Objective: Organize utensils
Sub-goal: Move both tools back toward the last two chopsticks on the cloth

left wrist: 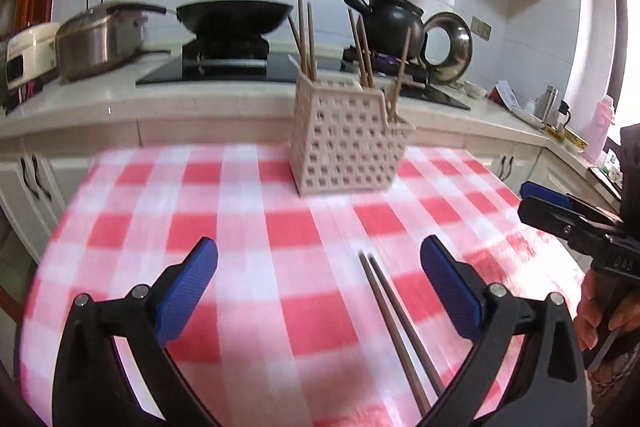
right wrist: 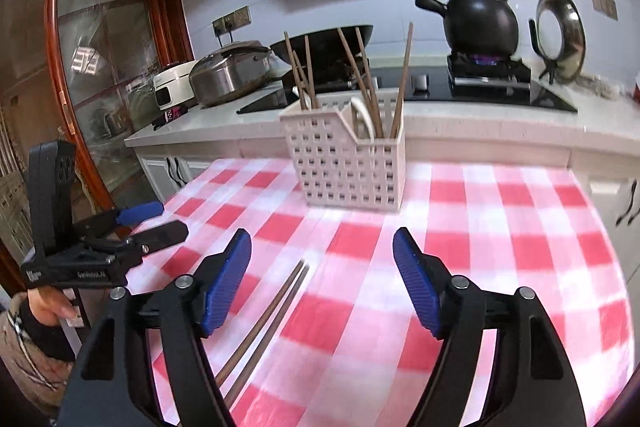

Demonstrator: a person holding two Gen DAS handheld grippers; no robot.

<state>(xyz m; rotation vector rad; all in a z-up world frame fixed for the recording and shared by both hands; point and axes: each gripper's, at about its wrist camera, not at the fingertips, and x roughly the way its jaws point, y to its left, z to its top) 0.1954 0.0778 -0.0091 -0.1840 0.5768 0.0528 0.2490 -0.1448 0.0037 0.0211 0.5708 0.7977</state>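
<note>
A white perforated utensil basket (left wrist: 346,141) (right wrist: 344,163) stands at the far edge of the red-and-white checked table. Several brown chopsticks (left wrist: 306,39) (right wrist: 360,75) stand upright in it. Two dark chopsticks (left wrist: 396,327) (right wrist: 264,323) lie side by side on the cloth near the front. My left gripper (left wrist: 320,283) is open and empty, with the pair lying between its fingers near the right one. My right gripper (right wrist: 322,275) is open and empty, with the pair just inside its left finger. Each gripper shows at the edge of the other's view, the right (left wrist: 552,207) and the left (right wrist: 156,223).
Behind the table runs a kitchen counter (left wrist: 224,103) with a hob, a black wok (left wrist: 234,15), a steel pot (left wrist: 100,43), a black kettle (right wrist: 480,19) over a lit burner, and a pan lid (right wrist: 560,35). A wooden-framed glass door (right wrist: 92,67) stands at the left.
</note>
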